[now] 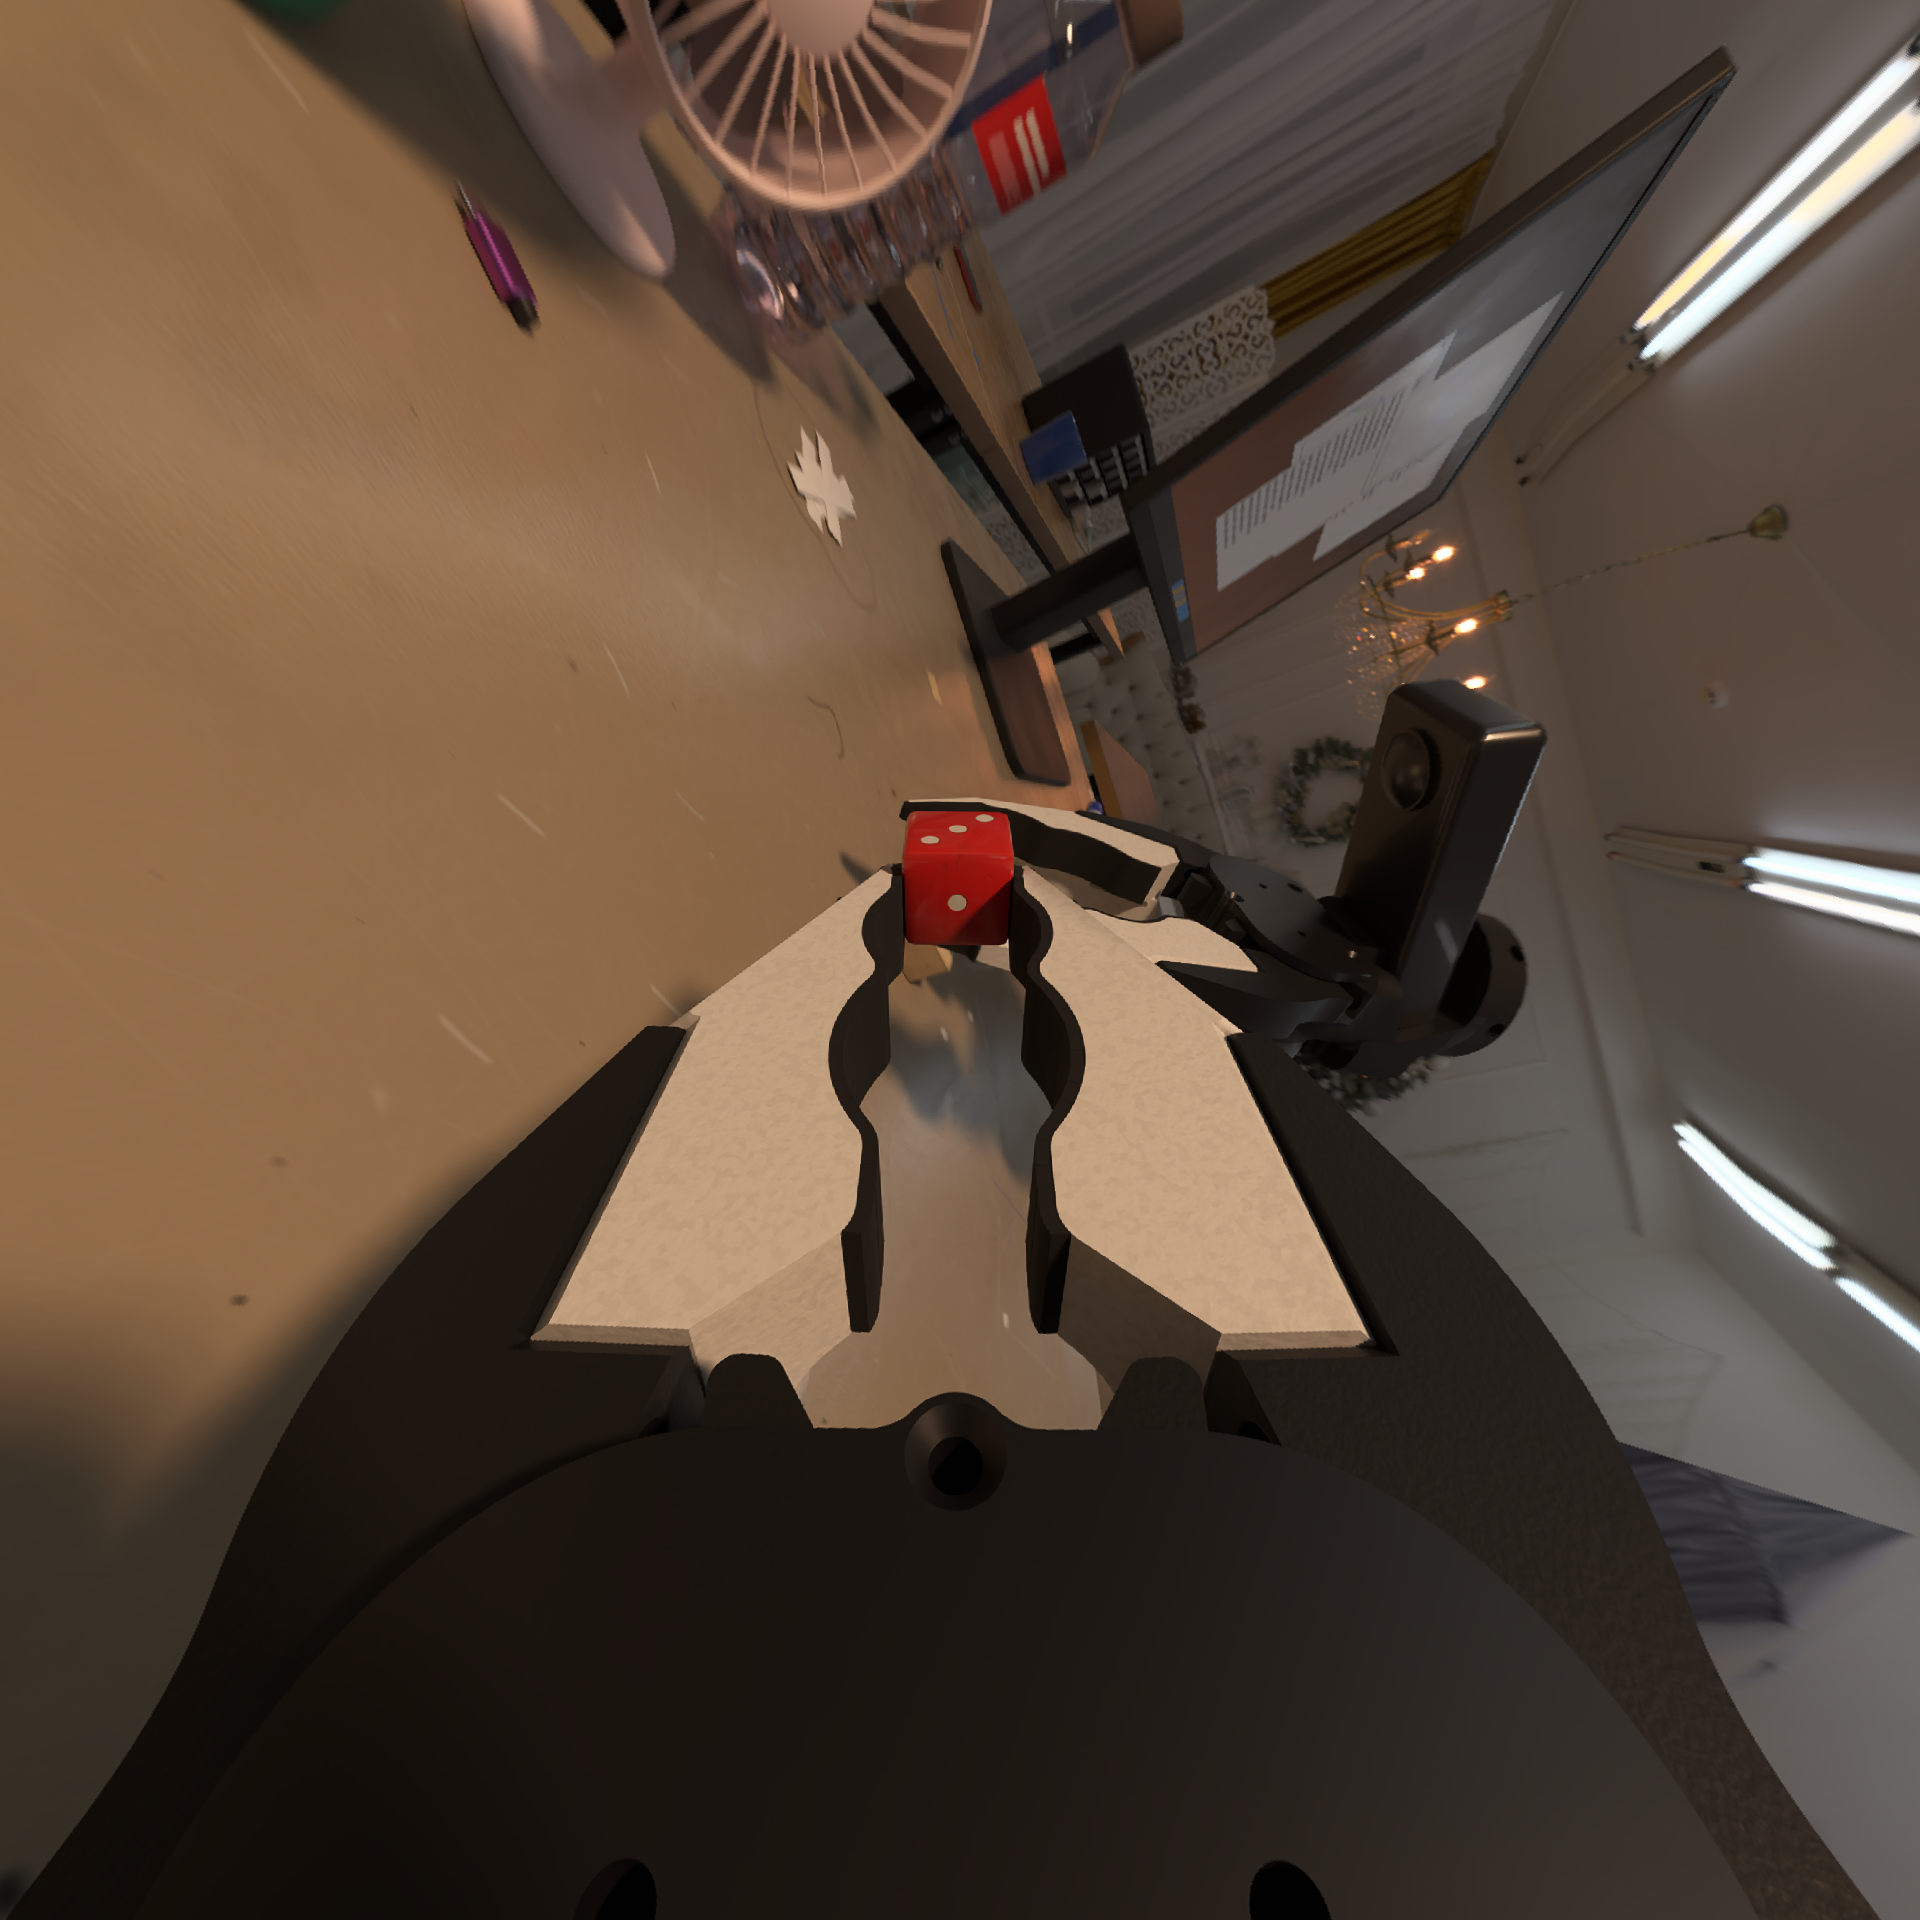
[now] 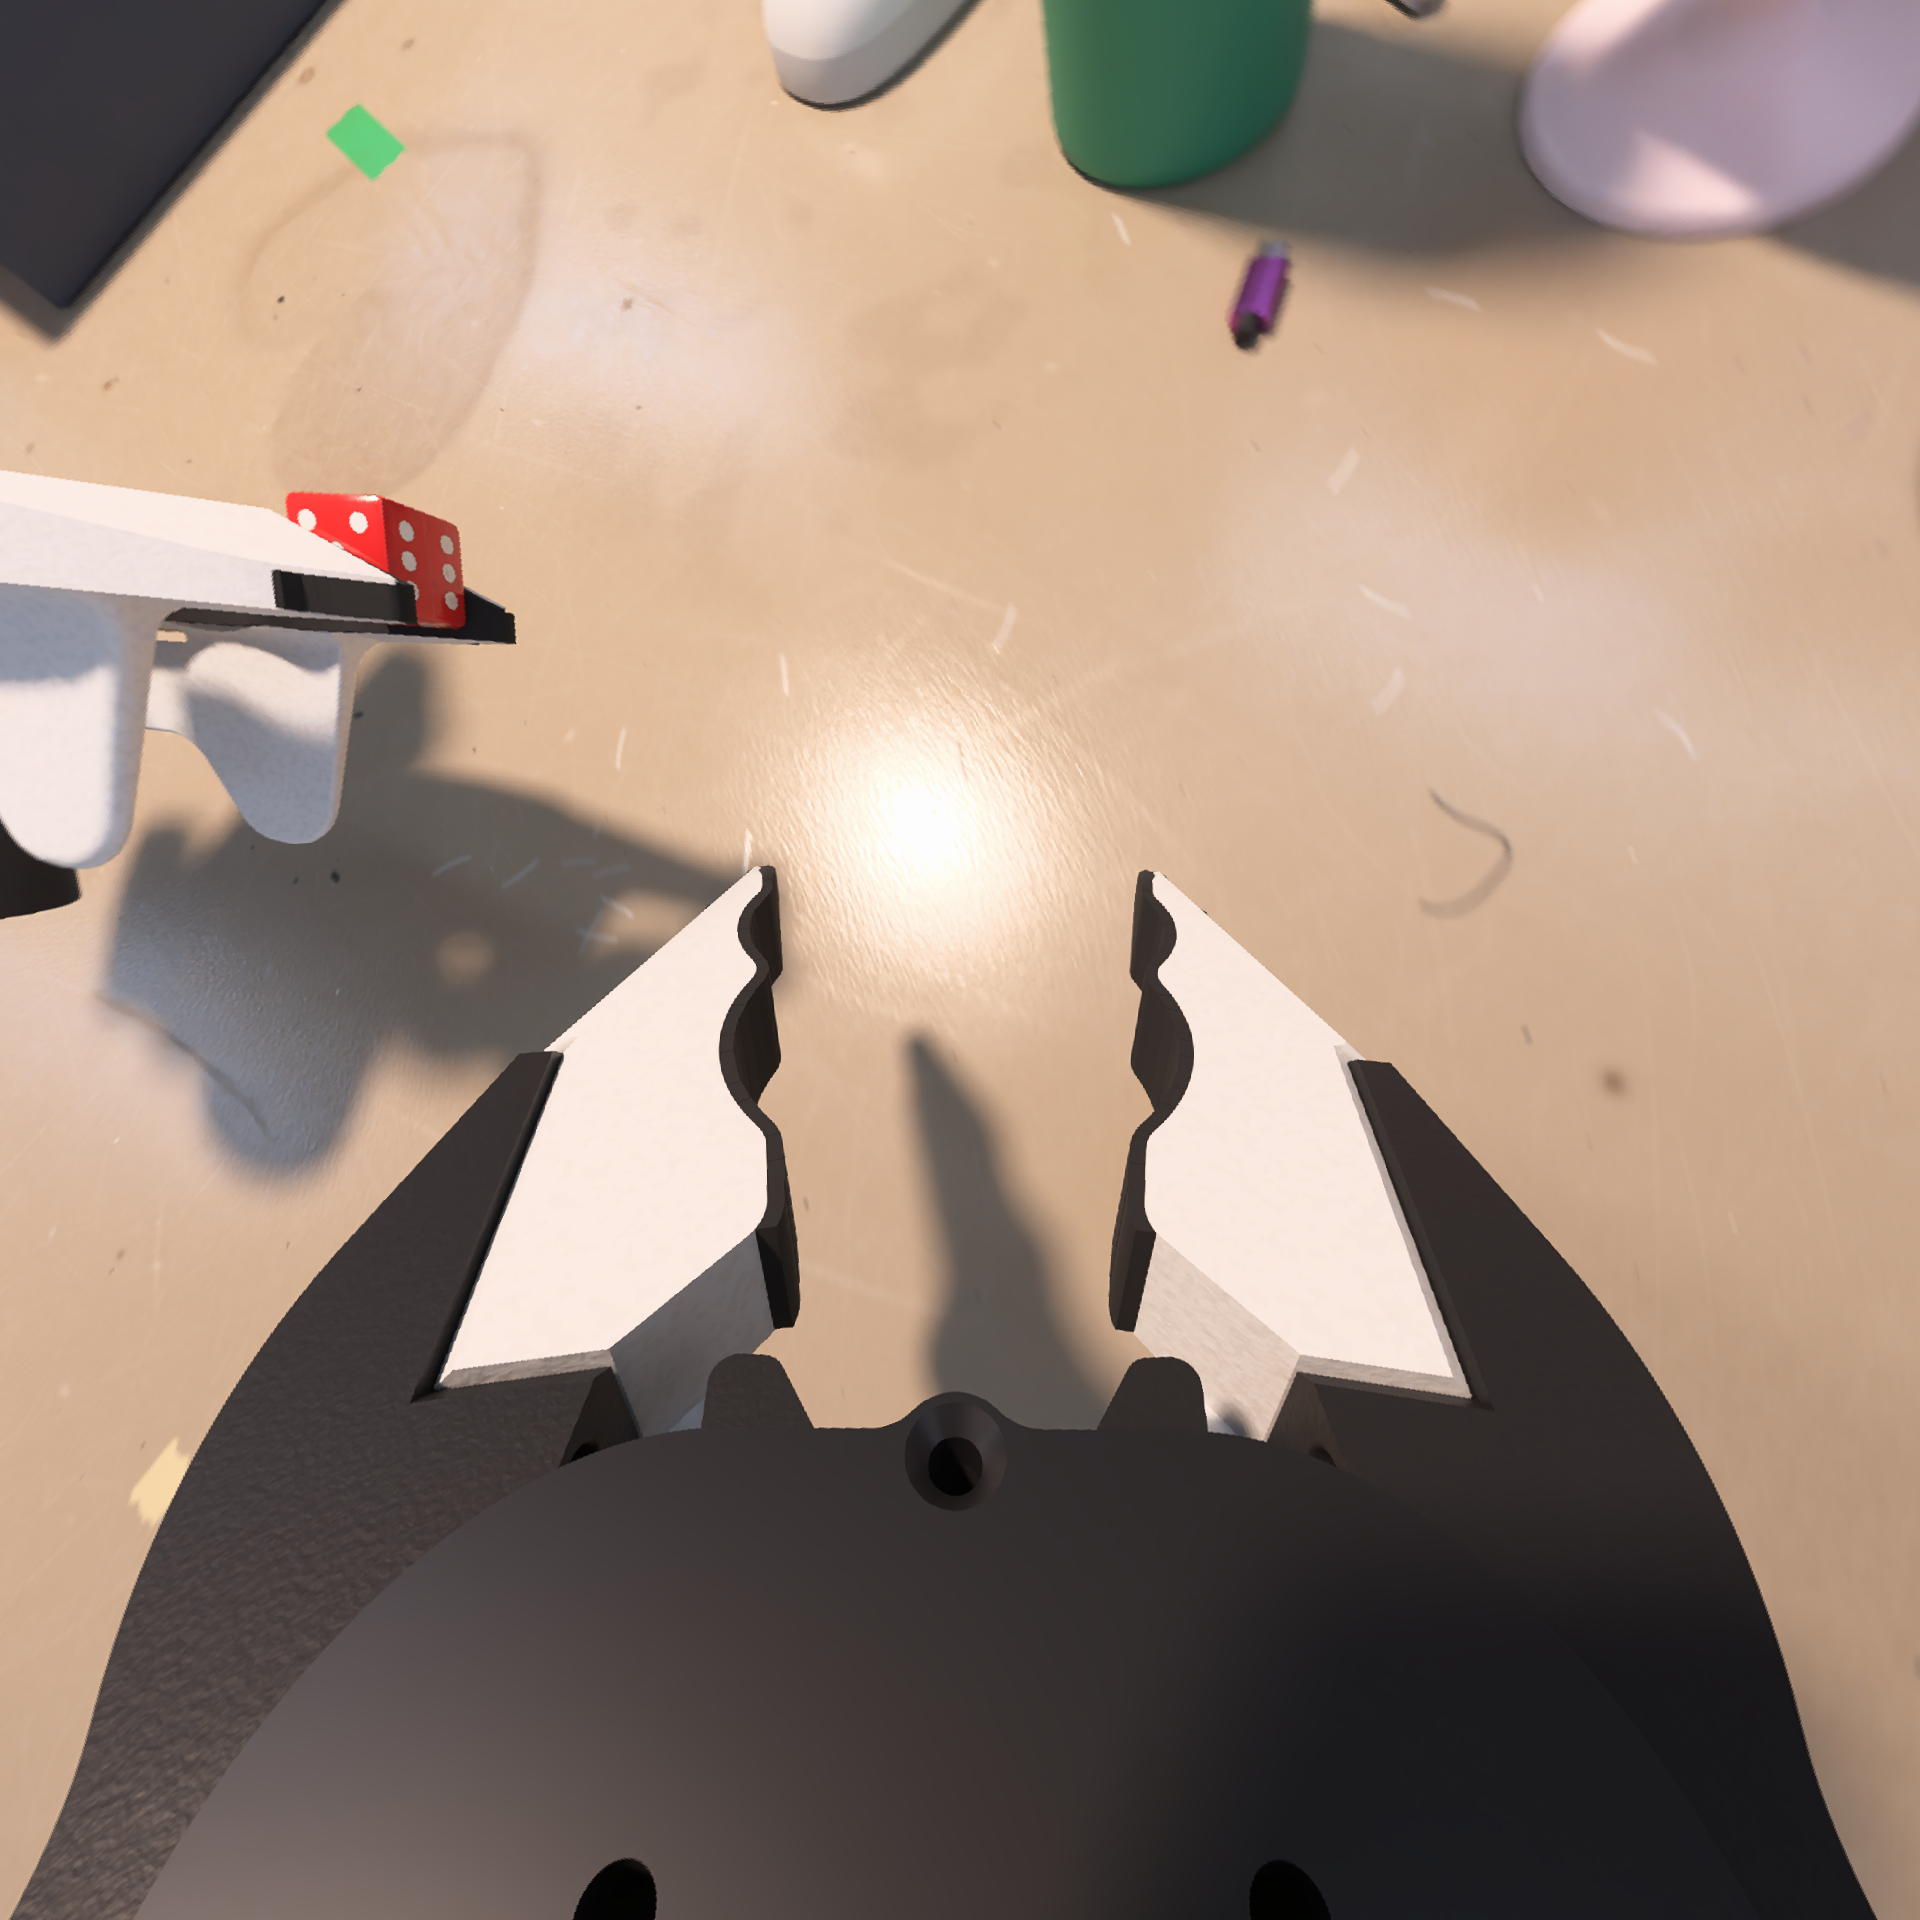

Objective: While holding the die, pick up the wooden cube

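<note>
My left gripper (image 1: 956,878) is shut on a red die (image 1: 956,883) with white pips, pinched at the fingertips above the tan table (image 1: 364,727). It shows in the right wrist view (image 2: 457,613) at the left, with the die (image 2: 400,551). My right gripper (image 2: 956,883) is open and empty, pointing down at bare table. It also shows in the left wrist view (image 1: 1039,847), just beyond the die. A small tan wooden-looking corner (image 1: 925,961) peeks out beside the die. A pale tan patch (image 2: 156,1475) shows at my right gripper's left flank. I cannot tell whether either is the wooden cube.
A purple stick (image 2: 1259,291) lies ahead, with a green cup (image 2: 1174,83), a pink fan base (image 2: 1714,114) and a white object (image 2: 852,42) beyond. A green square (image 2: 364,140) and dark pad (image 2: 125,135) lie far left. A monitor (image 1: 1403,416) stands behind.
</note>
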You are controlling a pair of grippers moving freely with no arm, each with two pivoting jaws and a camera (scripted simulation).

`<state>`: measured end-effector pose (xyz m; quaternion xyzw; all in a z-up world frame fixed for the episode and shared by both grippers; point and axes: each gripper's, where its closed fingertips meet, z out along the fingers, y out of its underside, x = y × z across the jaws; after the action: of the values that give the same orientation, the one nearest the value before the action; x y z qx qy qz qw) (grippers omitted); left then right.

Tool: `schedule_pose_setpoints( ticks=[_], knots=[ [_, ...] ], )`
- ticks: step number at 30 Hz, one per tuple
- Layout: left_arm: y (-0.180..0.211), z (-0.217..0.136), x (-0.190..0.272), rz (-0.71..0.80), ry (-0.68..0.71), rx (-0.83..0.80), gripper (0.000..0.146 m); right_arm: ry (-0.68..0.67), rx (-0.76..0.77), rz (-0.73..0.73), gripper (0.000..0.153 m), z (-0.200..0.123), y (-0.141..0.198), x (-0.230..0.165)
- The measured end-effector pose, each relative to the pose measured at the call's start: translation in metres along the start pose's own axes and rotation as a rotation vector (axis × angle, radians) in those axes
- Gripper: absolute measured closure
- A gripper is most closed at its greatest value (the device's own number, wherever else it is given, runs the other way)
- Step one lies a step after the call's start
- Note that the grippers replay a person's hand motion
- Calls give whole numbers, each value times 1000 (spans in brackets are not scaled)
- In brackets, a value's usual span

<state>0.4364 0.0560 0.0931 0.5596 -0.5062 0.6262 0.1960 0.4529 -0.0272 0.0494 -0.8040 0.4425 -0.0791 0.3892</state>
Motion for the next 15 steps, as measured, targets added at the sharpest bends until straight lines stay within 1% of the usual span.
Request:
schedule_pose_setpoints(
  ticks=[3, 6, 8, 10, 12, 15],
  knots=[
    [-10, -7, -1, 41, -22, 13, 127, 29, -64, -97, 81, 24, -15, -12],
    [-13, -11, -2, 81, -41, 26, 127, 97, -96, -245, 78, 48, -23, -14],
    [-12, -12, -2, 80, -35, 17, 127, 186, -113, -359, 82, 61, -24, -4],
    [-10, -12, -1, 85, -25, 8, 127, 261, -135, -436, 86, 66, -23, 7],
    [-8, -12, 1, 81, -16, 2, 127, 261, -143, -431, 89, 63, -18, 12],
    [-4, -10, 2, 81, -7, -14, 127, 219, -169, -331, 89, 47, -5, 21]
  ],
)
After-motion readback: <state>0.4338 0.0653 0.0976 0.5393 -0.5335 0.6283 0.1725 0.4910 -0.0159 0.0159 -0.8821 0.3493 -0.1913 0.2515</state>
